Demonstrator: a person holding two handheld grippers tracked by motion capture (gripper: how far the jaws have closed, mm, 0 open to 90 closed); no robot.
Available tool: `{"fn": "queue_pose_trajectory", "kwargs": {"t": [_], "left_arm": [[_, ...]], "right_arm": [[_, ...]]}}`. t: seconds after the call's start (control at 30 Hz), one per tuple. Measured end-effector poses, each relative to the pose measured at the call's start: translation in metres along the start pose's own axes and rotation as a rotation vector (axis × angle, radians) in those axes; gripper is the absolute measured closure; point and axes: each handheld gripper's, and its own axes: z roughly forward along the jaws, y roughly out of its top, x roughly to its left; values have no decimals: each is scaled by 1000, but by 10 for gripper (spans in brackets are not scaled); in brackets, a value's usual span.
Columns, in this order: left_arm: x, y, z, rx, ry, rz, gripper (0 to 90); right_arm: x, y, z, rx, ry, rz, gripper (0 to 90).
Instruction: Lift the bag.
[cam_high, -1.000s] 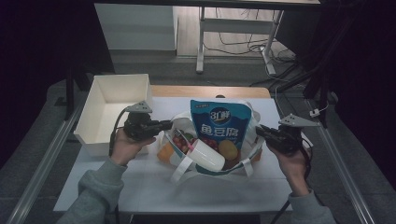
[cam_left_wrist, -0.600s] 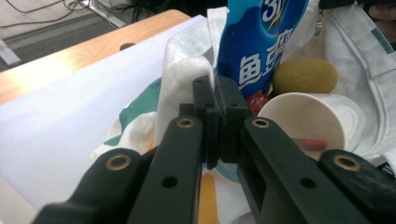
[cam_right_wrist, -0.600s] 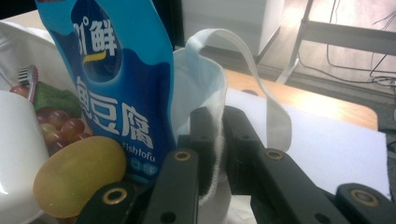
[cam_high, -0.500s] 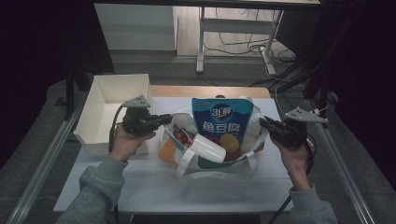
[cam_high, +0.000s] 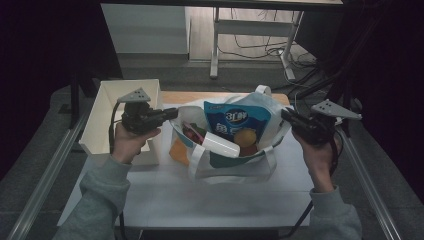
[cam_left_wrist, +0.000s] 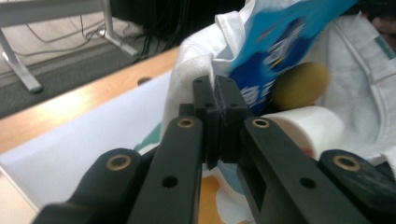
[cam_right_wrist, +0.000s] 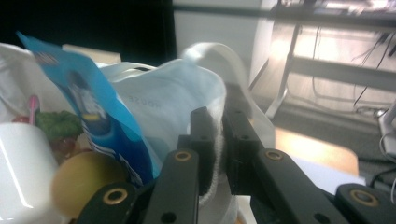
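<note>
You've got the white tote bag (cam_high: 235, 162) sitting mid-table, spread between both tools: its long axis runs left-right, straight from one gripper to the other. Left gripper (cam_high: 172, 114) is clamped on the bag's left rim; in the left gripper view (cam_left_wrist: 217, 100) the jaws are pressed together with white cloth right at the tips, though the pinch itself is hard to see there. Right gripper (cam_high: 285, 115) is clamped on the right rim; the right gripper view (cam_right_wrist: 215, 135) shows the fabric edge squeezed plainly between the jaws. Both hands sit about equally close to the bag, one at each end, so any lift or stretch goes along that axis, and I'd judge uneven pull would tip the contents. Inside: blue snack packet (cam_high: 237, 120) standing upright, white cup (cam_high: 220, 146) lying on its side near the front, yellow round fruit (cam_high: 245, 137) just beside it, something red and green (cam_high: 192, 134) at the left. The open white box (cam_high: 107, 107) is just left of your left hand. Bag bottom and the lower contents are hidden, handles partly tucked, packet print blurred.
</note>
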Motion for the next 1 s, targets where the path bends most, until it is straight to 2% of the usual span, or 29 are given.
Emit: {"fn": "queue_pose_trajectory", "kwargs": {"t": [0.13,0.23,0.53,1.0], "left_arm": [[6,11,-9,-38,10,-8,885],[8,14,-9,-38,8,-10,885],[16,12,-3,-30,29,-22,885],[15,5,7,-15,15,-25,884]], "right_arm": [[-3,15,-4,-43,-6,10,827],[-3,18,-2,-44,-3,10,826],[-6,18,7,-32,-10,9,826],[-9,5,17,-10,15,24,826]]}}
